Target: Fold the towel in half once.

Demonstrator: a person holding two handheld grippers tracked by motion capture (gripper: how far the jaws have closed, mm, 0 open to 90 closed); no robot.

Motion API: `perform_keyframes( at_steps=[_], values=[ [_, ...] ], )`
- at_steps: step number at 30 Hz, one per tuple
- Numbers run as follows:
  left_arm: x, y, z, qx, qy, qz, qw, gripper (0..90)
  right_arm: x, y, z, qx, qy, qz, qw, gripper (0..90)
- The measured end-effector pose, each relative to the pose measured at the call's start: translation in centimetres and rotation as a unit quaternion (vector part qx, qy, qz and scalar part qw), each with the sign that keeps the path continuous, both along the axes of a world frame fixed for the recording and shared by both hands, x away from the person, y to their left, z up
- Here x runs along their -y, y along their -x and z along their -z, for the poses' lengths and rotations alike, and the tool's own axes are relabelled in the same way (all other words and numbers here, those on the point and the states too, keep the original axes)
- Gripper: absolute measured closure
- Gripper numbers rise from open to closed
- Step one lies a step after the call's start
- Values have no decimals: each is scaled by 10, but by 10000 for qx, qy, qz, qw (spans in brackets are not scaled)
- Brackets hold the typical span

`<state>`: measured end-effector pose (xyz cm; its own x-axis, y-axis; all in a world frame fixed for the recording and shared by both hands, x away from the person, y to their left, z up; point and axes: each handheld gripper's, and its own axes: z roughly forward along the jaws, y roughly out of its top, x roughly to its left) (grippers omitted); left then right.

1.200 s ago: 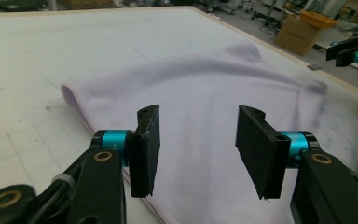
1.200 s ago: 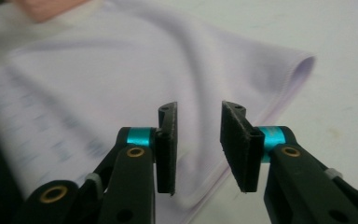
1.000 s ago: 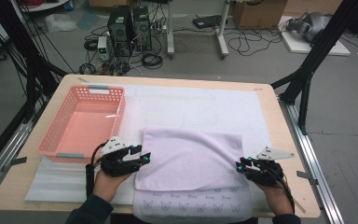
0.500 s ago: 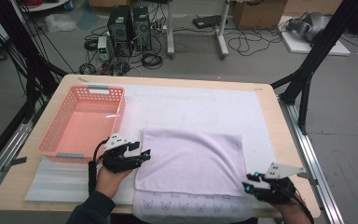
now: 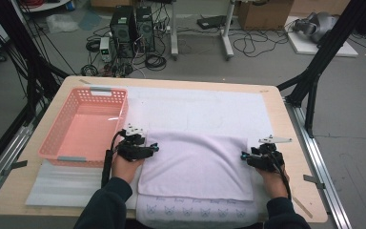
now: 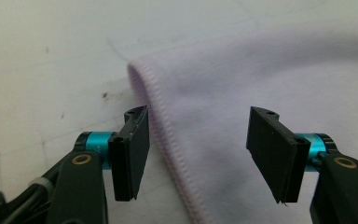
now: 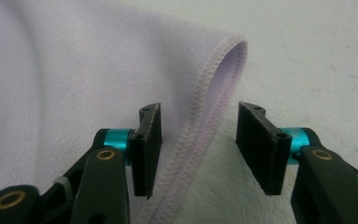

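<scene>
While you hold a gripper in each hand at the near edge of the tabletop (image 5: 286, 119), the high view places the folded lilac towel (image 5: 195, 164) flat on the white mat (image 5: 195, 107), in the near middle of the tabletop. Your left gripper (image 5: 151, 148) sits at the towel's left edge, just beside its far left corner. Your right gripper (image 5: 244, 156) sits at the towel's right edge, just below its far right corner. A pink basket (image 5: 83, 126) stands left of the towel, well apart from your right hand and close to your left. A second cloth with a butterfly print (image 5: 195, 210) lies under the towel's near edge.

In the left gripper view, the left gripper (image 6: 198, 149) has its jaws standing apart. The stitched edge of the towel (image 6: 242, 84) runs between them, nearer the left jaw, and neither pad presses on it. The rounded corner of the towel lies just beyond the jaws.

In the right gripper view, the right gripper (image 7: 198, 144) has its jaws apart; they have just been opening. The hemmed fold of the towel (image 7: 74, 84) passes between them, with its edge raised off the mat, and the pads stand clear of the cloth.
</scene>
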<state>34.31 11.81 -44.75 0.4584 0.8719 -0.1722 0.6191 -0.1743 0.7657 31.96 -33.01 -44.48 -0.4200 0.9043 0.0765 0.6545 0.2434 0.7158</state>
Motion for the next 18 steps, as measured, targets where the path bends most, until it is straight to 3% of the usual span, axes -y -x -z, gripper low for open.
perform_keyframes(
  at_steps=[2,4,5,6,7,8,10,13,16,18],
  values=[
    [1,0,1,40,-49,35,10000,413,-1,3,0,32,74,-66,9999,568],
    [1,4,3,165,-200,135,9996,425,-1,8,1,42,-33,-48,10000,635],
    [1,7,4,312,-339,199,9987,485,-2,9,2,60,-60,-50,10000,688],
    [0,9,5,334,-268,195,9989,538,-3,10,2,26,-120,-74,9999,788],
    [-3,9,4,198,-96,275,9994,636,-4,10,1,-69,-268,-149,9995,833],
    [-4,9,4,58,94,308,9995,843,-6,9,0,-74,-191,-136,9997,845],
    [-1,8,2,135,-30,277,9995,845,-8,6,-1,-59,-49,-225,9997,859],
    [3,3,-4,309,-187,92,9993,854,-5,-2,-4,36,-45,-117,9999,865],
    [4,-8,-18,490,-146,-81,9987,855,0,-15,-9,261,-229,32,9994,867],
    [4,-17,-28,692,-133,-233,9972,855,0,-26,-14,357,-120,62,9993,867]
  ],
)
